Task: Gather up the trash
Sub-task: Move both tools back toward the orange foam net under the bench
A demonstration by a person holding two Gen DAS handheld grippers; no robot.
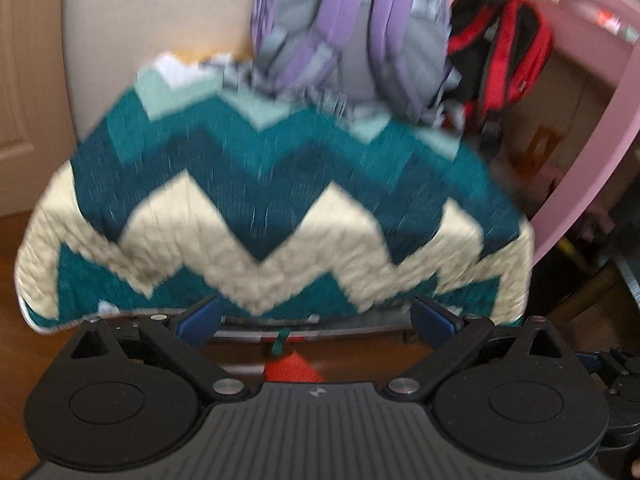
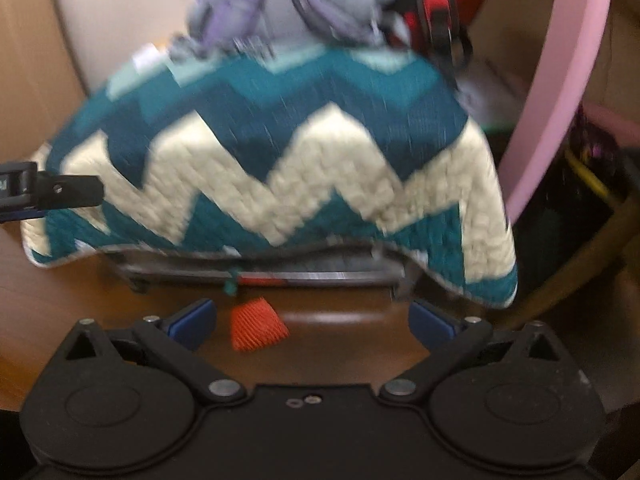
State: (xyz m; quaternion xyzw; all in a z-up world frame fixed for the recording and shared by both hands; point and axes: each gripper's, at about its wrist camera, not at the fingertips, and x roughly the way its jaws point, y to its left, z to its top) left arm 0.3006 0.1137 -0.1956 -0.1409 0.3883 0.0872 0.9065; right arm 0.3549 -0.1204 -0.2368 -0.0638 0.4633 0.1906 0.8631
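Motion blur softens the left wrist view throughout. The left gripper has its blue-padded fingers spread wide with nothing between them, and its black body hides the lower part of the picture. Just above that body, at 6 o'clock of the frame's centre, only the top of an orange ribbed piece of trash shows on the brown wooden floor; its lower part is cut off, so its long axis cannot be read here. A teal and cream zigzag quilt drapes over something whose frame is largely hidden. At 12 o'clock hangs a purple and grey backpack, at 1 o'clock a red and black backpack, both blurred. In the right wrist view, also blurred, the right gripper likewise stands wide and empty. The orange trash lies on the floor between the fingers, nearer the left one, apparently untouched. It is a wedge, narrow end toward 12 o'clock, wide end toward 6 o'clock. The quilt hangs above it, and the other gripper's black tip enters at 9 o'clock, mostly cut off.
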